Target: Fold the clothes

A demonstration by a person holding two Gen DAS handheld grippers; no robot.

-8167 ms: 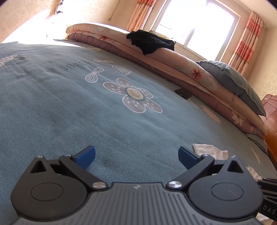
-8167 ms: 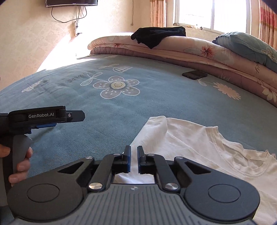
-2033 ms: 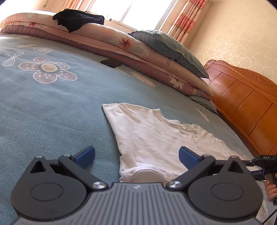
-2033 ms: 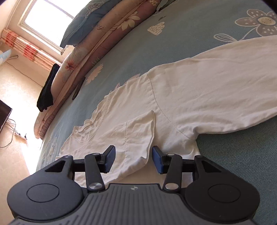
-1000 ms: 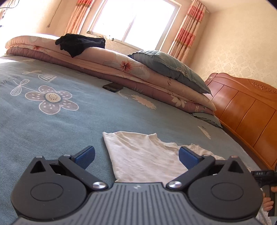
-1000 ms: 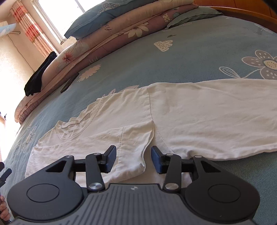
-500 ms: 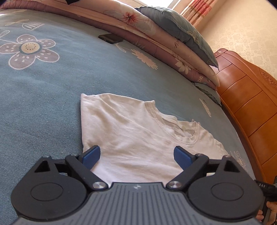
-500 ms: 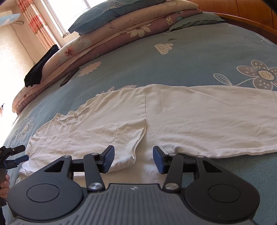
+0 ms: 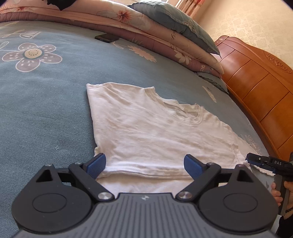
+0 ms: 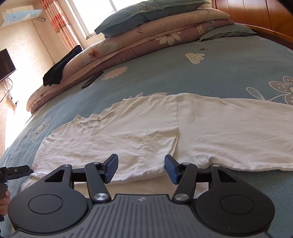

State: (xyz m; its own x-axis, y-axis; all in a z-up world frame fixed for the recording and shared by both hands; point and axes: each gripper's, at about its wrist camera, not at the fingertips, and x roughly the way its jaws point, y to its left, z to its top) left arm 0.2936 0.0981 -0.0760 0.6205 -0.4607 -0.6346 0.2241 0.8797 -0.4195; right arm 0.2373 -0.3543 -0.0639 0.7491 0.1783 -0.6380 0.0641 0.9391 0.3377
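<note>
- Now the white T-shirt lies flat on the blue flowered bedspread, its near sleeve folded over the chest, collar toward the far side.
- Compared with a second ago, the left wrist view has tipped downward: window and curtains are gone from the top, and the shirt fills the middle instead of a thin strip.
- Left claw stands wide, both blue pads spread just over the shirt's near folded edge with cloth between them but not pinched; its jaws have narrowed a touch from their widest.
- Right claw is at a medium gap, and its jaws have just been opening; the folded sleeve lies between the pads, untouched by them.
- Two seconds back the right pads sat closer together over that same sleeve, and the view was rolled much further to one side.
- Each claw shows at the edge of the other's view, gripped by a hand.
- Stacked quilts with a blue pillow on top, a dark garment, and a black phone rest where they were, well apart from the shirt.
</note>
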